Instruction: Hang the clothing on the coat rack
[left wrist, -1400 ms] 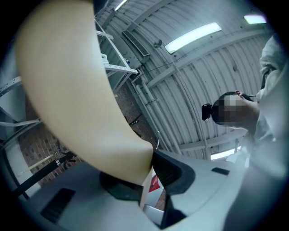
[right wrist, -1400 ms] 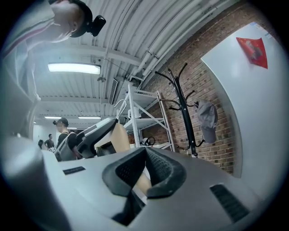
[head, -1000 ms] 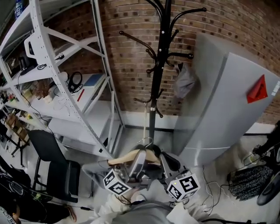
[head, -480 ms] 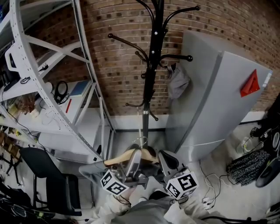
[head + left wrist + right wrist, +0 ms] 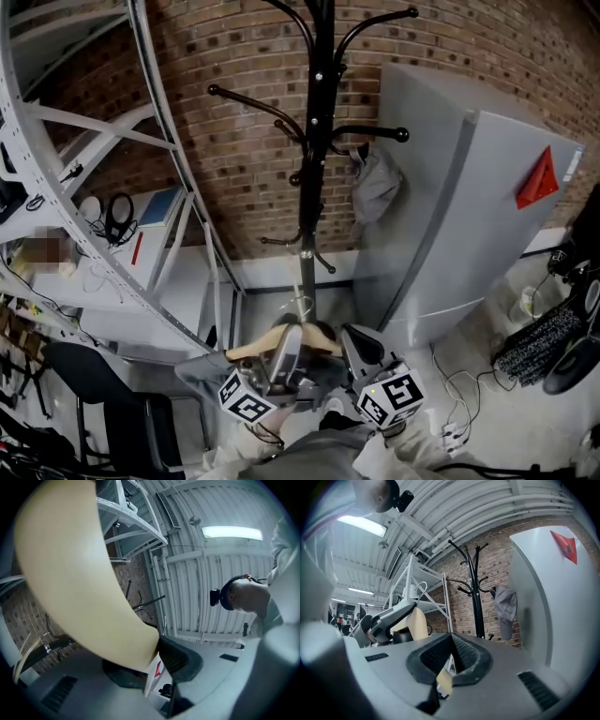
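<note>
Pale wood sits between both sets of jaws. The hanger (image 5: 251, 346) is held low and near the person, just in front of the foot of the coat rack (image 5: 315, 141). The left gripper (image 5: 289, 336) is clenched on the hanger's broad arm, which fills much of the left gripper view. The right gripper (image 5: 351, 337) has its jaws drawn almost together, pinching a thin pale edge at the hanger's right end. The grey clothing (image 5: 200, 367) drapes from the hanger and sags to the left, not yet on any peg. The hanger's wire hook (image 5: 300, 303) rises toward the black pole. Farther off, the rack stands against the brick wall (image 5: 234, 141). A crumpled grey cloth (image 5: 375, 183) hangs on one of its right pegs. A grey cabinet (image 5: 459, 225) leans in on the right, and white metal shelving (image 5: 155, 159) fills the left.
</note>
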The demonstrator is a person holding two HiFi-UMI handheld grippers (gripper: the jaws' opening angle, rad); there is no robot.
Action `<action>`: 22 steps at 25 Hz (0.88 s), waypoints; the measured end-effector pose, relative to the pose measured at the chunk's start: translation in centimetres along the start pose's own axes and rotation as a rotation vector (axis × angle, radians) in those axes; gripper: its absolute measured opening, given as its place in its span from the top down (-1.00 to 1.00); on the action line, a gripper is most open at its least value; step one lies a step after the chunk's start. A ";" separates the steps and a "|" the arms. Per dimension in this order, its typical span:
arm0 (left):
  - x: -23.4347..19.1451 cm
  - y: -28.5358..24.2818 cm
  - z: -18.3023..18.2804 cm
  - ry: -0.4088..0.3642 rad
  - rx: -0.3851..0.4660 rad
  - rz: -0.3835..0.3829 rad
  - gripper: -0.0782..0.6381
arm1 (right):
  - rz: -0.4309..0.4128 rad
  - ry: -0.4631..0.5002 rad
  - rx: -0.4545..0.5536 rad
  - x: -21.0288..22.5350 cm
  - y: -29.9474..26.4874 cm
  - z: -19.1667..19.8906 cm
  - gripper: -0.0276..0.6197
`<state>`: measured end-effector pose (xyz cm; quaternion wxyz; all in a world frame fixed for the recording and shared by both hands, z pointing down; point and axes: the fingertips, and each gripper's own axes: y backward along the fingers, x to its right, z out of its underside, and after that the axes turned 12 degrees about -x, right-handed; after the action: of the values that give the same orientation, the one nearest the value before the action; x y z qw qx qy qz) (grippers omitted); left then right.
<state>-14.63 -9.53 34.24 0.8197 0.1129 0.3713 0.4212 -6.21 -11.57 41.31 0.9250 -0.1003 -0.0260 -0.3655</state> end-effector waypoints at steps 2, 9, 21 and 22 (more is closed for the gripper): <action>-0.8 -1.0 0.0 0.006 -0.005 0.008 0.52 | 0.007 -0.002 0.009 1.0 -0.8 -0.3 0.84; -3.8 -5.1 -0.3 0.011 -0.025 0.023 0.52 | 0.021 0.003 0.030 5.1 -3.4 -2.5 0.84; -8.1 -10.3 -0.1 -0.016 -0.005 0.003 0.52 | -0.032 0.010 0.034 10.8 -7.5 -4.3 0.84; -8.3 -10.6 -0.3 -0.022 0.001 0.003 0.52 | -0.037 0.015 0.035 11.0 -7.9 -4.5 0.84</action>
<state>-11.50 -22.55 33.06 0.8230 0.1185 0.3626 0.4208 -3.61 -25.51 39.53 0.9198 -0.0811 -0.0275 -0.3830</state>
